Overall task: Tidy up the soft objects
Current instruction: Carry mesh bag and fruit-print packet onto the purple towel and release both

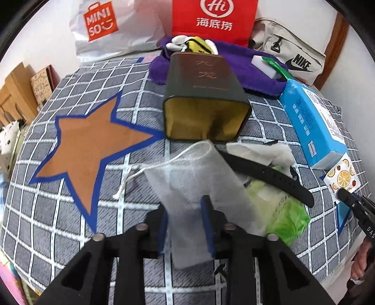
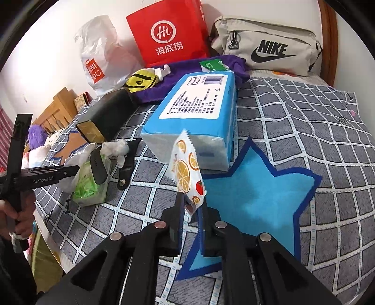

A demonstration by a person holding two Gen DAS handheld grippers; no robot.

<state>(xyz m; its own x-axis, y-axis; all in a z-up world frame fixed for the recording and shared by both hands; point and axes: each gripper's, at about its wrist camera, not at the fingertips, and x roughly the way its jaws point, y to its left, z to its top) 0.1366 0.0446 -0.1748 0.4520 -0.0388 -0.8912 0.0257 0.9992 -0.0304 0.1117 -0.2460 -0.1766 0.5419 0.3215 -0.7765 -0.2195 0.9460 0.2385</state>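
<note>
My left gripper [image 1: 187, 211] is shut on a white mesh drawstring pouch [image 1: 194, 178] and holds it above the checked bedspread, in front of the open dark tin [image 1: 204, 98] lying on its side. My right gripper [image 2: 191, 206] is shut on a small orange-print packet [image 2: 186, 171] and holds it upright in front of the blue tissue pack [image 2: 194, 110], beside the blue star patch [image 2: 257, 194]. The packet also shows at the right edge of the left wrist view [image 1: 342, 178].
A green tissue pack [image 1: 283, 211], black strap [image 1: 269, 176] and crumpled white tissue [image 1: 269, 150] lie right of the pouch. An orange star patch [image 1: 86, 145] is on the left. A purple towel [image 1: 234, 68] with small items, bags [image 1: 211, 21] and a Nike pouch [image 2: 264, 44] line the back.
</note>
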